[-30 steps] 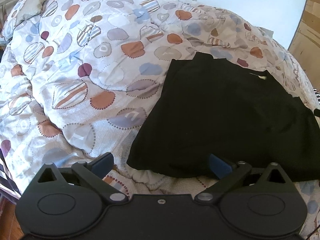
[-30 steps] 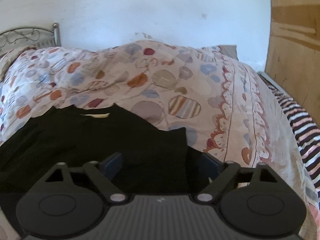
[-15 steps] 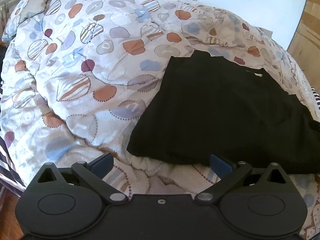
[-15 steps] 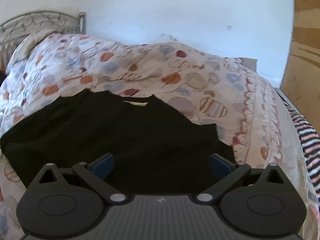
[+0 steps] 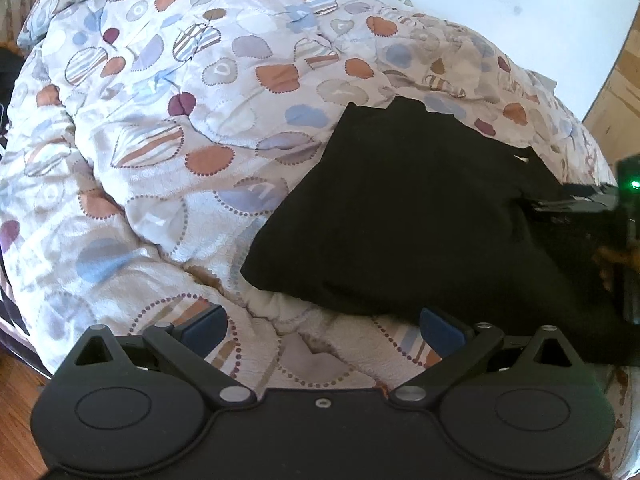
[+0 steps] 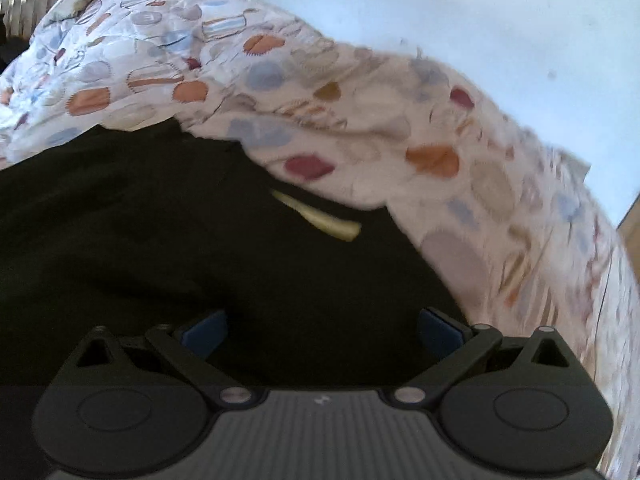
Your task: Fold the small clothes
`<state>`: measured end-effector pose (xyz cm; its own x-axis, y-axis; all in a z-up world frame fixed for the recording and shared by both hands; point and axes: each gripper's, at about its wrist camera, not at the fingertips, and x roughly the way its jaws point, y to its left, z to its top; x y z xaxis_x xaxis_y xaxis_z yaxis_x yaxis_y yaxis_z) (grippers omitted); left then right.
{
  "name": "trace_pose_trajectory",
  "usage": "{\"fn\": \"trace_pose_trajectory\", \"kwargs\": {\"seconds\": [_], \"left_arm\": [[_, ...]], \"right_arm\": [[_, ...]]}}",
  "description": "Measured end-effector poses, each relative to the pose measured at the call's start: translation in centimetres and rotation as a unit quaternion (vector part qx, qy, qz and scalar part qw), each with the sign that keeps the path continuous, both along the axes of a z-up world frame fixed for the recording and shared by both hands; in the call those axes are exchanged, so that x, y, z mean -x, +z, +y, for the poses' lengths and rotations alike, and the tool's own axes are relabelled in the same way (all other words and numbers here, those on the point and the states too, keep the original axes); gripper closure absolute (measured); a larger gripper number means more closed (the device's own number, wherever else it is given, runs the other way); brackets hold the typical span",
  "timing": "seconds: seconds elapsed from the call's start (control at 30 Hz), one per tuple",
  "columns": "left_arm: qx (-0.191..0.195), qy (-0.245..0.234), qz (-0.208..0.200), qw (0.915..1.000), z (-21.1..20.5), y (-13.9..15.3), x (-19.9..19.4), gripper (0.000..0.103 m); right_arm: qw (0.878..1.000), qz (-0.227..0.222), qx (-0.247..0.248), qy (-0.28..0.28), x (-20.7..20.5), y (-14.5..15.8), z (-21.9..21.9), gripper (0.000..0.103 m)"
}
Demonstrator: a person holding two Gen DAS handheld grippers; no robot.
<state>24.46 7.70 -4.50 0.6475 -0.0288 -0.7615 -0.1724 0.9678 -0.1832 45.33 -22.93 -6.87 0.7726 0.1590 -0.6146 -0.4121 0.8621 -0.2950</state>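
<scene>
Right gripper [image 6: 322, 330] jaws spread wide, nothing between the blue pads [image 6: 204, 330], now hovering low over the black cotton garment [image 6: 168, 240], much closer than a second ago and rolled. Left gripper [image 5: 322, 330] also wide and empty, barely moved, at the garment's near hem. Garment lies flat on the quilted duvet with coloured blotches [image 5: 160, 128], pale neck label [image 6: 320, 220] facing up. Likely just released a fold; next grab pending.
</scene>
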Motion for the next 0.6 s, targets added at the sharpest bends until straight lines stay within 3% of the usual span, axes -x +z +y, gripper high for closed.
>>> {"fn": "trace_pose_trajectory", "kwargs": {"seconds": [0.17,0.33,0.6], "left_arm": [[0.003,-0.006,0.002,1.0,-0.5,-0.2,-0.3,0.001],[0.003,-0.017,0.007,0.9998,-1.2,-0.4,-0.3,0.001],[0.015,-0.026,0.012,0.9995,-1.9,-0.8,0.0,0.001]], "right_arm": [[0.998,-0.048,0.014,-0.022,-1.9,0.0,0.5,0.0],[0.999,-0.024,-0.019,-0.038,-2.7,-0.1,-0.1,0.0],[0.996,0.001,-0.068,-0.05,0.0,2.1,-2.2,0.0]]}}
